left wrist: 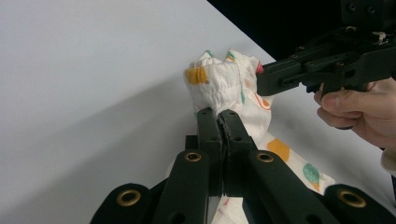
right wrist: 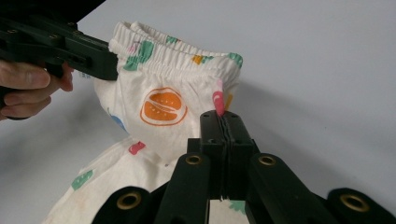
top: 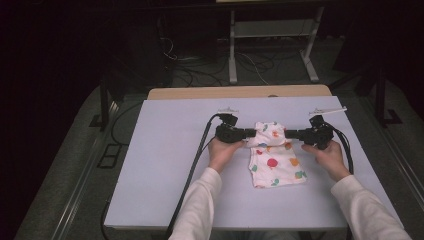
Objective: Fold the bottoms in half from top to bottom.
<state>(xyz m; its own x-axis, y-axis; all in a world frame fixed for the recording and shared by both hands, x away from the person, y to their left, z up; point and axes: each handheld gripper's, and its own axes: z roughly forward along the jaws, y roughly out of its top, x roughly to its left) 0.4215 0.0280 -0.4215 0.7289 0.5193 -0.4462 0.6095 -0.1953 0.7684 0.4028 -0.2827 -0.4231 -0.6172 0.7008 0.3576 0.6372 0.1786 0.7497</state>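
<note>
A small white garment point(top: 274, 159) printed with coloured fruit lies on the pale table point(top: 165, 165), its elastic waistband end raised. My left gripper point(top: 248, 134) is shut on the left side of the waistband point(left wrist: 215, 86), and my right gripper point(top: 291, 133) is shut on its right side point(right wrist: 219, 100). In the left gripper view my own jaws point(left wrist: 222, 116) pinch the gathered cloth, and the other gripper point(left wrist: 299, 74) bites the far edge. In the right gripper view the garment point(right wrist: 161, 107) hangs stretched between my jaws point(right wrist: 223, 120) and the opposite gripper point(right wrist: 70, 49). The rest of the garment trails toward the person.
Black cables point(top: 192, 170) run from each gripper over the table toward the near edge. The table's wooden far edge point(top: 240, 92) ends before a dark floor with a white stand point(top: 272, 45) and loose wires. Bare tabletop lies left and right of the hands.
</note>
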